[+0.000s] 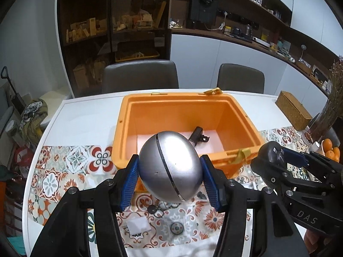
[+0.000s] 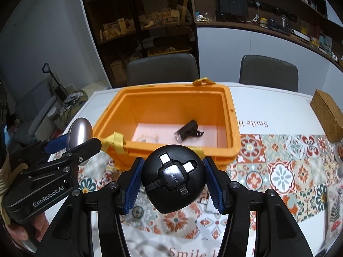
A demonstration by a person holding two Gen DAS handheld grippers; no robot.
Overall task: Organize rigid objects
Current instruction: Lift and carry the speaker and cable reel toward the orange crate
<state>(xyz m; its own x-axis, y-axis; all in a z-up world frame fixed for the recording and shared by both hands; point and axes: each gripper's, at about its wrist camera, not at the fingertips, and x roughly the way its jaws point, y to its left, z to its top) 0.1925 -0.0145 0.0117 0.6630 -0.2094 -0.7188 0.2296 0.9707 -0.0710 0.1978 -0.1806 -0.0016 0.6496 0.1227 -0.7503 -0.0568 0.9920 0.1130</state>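
Silver egg-shaped case (image 1: 170,166) is pinched by the left gripper (image 1: 170,180) above the counter (image 1: 85,115), before the orange bin (image 1: 242,115); a black round adapter (image 2: 174,177) is clamped by the right gripper (image 2: 174,184).

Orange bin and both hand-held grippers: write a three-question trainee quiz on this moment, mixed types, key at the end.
1. True or false: the left hand-held gripper is shut on a silver egg-shaped object.
2. Multiple choice: what does the right hand-held gripper hold? A) a wicker box B) a black round adapter with connector plugs C) an orange
3. Fill in: inside the orange bin, on its white floor, lies a black ____ with a lens at one end.

Key: 1 true; 2 B; 3 flashlight-like device.
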